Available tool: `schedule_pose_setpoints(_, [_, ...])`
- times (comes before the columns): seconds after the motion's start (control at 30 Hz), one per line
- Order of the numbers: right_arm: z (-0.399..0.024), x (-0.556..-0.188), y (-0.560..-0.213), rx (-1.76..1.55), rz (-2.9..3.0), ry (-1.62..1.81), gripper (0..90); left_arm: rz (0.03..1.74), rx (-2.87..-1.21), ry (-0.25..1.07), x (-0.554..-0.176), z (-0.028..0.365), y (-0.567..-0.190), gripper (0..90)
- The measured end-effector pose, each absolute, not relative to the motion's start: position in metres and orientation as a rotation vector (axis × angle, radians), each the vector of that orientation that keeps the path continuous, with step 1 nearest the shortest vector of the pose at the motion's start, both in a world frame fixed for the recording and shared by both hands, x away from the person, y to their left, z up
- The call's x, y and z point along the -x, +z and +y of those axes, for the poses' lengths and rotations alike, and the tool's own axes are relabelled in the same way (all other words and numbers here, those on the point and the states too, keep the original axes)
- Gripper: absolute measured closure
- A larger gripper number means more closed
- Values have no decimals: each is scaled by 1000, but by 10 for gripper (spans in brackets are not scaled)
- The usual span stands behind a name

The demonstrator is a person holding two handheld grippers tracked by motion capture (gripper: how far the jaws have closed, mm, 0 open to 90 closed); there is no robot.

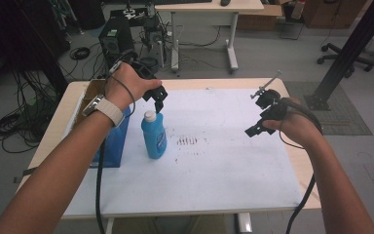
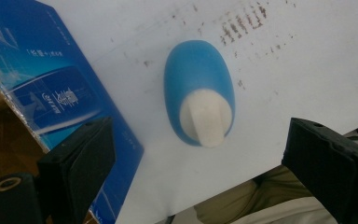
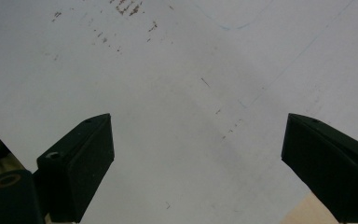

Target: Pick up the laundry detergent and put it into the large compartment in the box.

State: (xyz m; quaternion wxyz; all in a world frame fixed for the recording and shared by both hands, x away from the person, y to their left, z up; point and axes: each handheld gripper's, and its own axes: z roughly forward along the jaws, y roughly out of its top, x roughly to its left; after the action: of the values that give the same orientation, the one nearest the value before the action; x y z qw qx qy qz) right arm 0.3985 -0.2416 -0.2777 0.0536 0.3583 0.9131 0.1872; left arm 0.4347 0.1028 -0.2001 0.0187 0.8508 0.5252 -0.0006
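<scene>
A blue bottle (image 1: 154, 136) with a white cap (image 1: 149, 116) stands upright on the white sheet (image 1: 214, 161), left of centre. My left gripper (image 1: 158, 100) hovers just above and behind the cap, open. Looking straight down from the left gripper view, the bottle (image 2: 199, 79) and its white cap (image 2: 205, 117) lie between the spread jaws, which do not touch it. My right gripper (image 1: 259, 119) hangs over the right side of the sheet, open, nothing between its jaws; the right gripper view looks down at the bare white sheet (image 3: 177, 107).
A blue carton (image 1: 113, 141) stands beside the bottle at the table's left edge, also seen as the blue carton (image 2: 51, 88). Brown smudges (image 1: 189, 141) mark the sheet's middle. Beyond the table are cables, a black box and another desk.
</scene>
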Motion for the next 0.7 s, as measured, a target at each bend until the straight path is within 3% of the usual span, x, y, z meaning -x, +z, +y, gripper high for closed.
schedule_pose_setpoints(0.7, [-239,-400,-280,-1077,2784,577,92,1763,-2553,-51,-438,105,-223,98])
